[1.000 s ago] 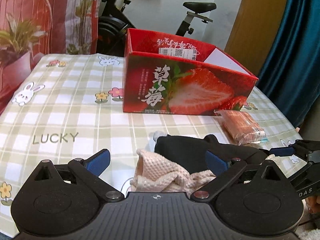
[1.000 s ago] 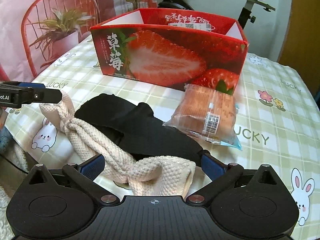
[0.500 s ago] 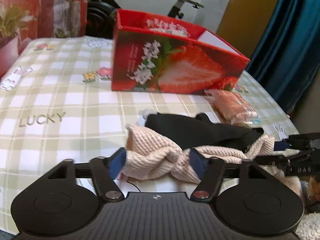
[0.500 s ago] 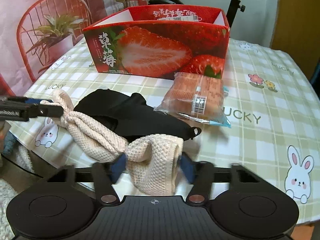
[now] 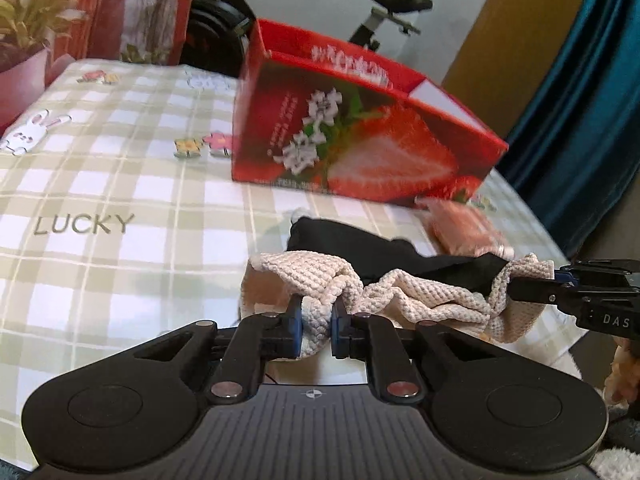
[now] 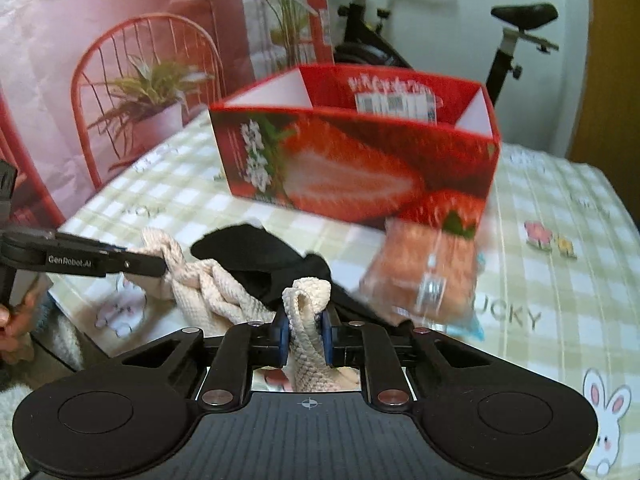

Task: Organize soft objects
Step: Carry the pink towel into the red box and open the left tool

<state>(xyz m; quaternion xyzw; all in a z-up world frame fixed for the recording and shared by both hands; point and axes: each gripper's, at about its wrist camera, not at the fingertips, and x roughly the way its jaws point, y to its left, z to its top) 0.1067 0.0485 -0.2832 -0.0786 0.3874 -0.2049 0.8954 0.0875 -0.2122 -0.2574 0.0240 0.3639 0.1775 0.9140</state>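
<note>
Towel [image 5: 404, 292] strung crosswise between my grippers: left gripper [image 5: 316, 323] clamps one end, right gripper [image 6: 305, 334] pinches the other. Strawberry box [image 6: 360, 168] lies straight ahead past the black cloth [image 6: 260, 264]; neither arm looks nearer.

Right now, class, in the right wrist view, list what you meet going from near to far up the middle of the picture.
right gripper → cream knitted cloth → black cloth → strawberry box → exercise bike
</note>
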